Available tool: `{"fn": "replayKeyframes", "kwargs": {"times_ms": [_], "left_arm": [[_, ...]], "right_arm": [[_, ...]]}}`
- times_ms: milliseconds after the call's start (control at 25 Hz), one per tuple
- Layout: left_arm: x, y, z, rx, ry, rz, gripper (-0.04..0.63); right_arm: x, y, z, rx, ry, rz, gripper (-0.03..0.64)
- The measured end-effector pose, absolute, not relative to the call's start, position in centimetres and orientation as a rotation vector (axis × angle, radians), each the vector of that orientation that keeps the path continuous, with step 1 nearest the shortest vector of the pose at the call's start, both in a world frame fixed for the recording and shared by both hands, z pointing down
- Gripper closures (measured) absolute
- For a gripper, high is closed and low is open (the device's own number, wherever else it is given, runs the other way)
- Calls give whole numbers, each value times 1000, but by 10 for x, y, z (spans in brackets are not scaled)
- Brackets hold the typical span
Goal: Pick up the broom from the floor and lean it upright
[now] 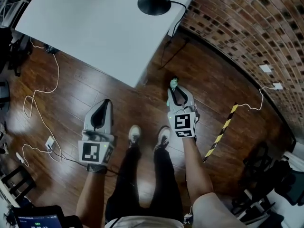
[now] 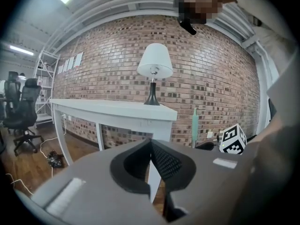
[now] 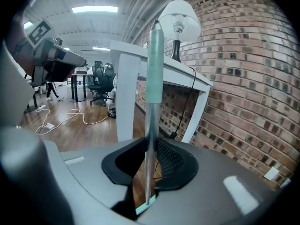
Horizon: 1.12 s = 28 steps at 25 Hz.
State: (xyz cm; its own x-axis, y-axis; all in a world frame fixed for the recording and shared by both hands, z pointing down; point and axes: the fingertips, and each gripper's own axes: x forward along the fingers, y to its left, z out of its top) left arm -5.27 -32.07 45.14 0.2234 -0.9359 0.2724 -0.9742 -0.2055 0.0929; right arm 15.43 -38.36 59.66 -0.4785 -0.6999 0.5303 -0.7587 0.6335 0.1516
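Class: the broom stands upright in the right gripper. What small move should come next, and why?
Probably ease the broom toward the brick wall and tip its top against it: the right gripper holds it upright, with the wall close by.

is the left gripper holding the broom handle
No, the left gripper has its jaws together with nothing between them, while the broom handle stands clamped in the right gripper.

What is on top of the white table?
A lamp with a white shade and black base stands on the white table, near one end. In the right gripper view the broom handle covers a strip of the tabletop.
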Motion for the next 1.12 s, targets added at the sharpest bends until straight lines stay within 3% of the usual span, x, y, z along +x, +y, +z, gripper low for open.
{"fn": "replayKeyframes", "kwargs": {"times_ms": [1120], "left_arm": [[-67, -318, 480, 2205, -1821, 255, 594]], "right_arm": [[85, -382, 631, 764, -2363, -97, 512]]}}
